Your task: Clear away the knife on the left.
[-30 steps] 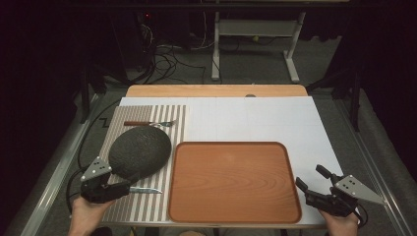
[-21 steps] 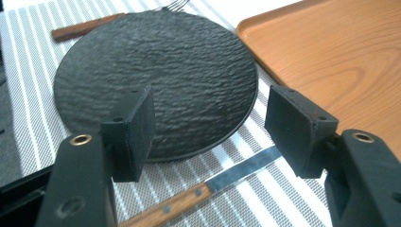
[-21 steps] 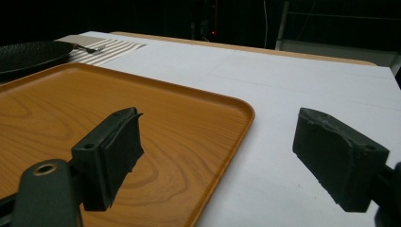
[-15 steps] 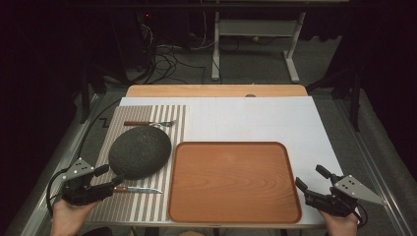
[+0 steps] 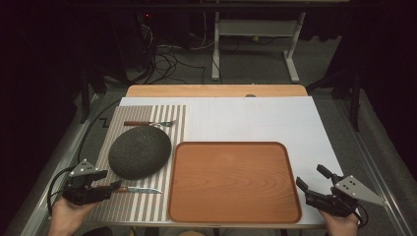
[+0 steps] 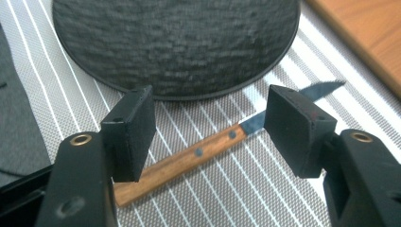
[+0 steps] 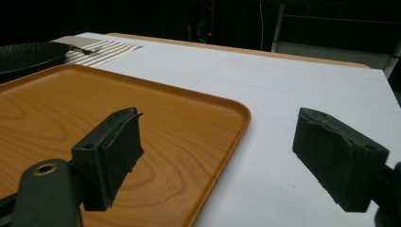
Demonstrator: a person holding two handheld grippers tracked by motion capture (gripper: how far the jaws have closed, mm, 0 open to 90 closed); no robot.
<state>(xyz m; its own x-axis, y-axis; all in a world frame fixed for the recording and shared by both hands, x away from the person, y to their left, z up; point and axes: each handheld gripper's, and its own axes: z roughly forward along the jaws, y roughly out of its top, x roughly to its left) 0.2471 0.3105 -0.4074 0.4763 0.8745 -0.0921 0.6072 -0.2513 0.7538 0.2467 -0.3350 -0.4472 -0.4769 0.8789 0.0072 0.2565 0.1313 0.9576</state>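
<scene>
Knife [image 5: 133,189] is lying on the striped mat [image 5: 147,123] at the near left, just in front of the dark plate [image 5: 139,151], wooden handle pointing left and blade pointing right toward the tray [image 5: 235,216]. What changed: a second ago the left gripper [image 5: 114,188] was sitting further right, right up by the plate; now it's backed off to the left and is lined up with the handle. In the left gripper view [image 6: 208,118] its jaws are wide apart with the handle between them, not touching it as far as I can tell. So I'd say it's set up for the grab, just needs to drop and close. Right gripper [image 5: 311,179] hasn't budged, open and empty at the tray's near right corner. Fork [image 5: 150,123] is untouched behind the plate.
</scene>
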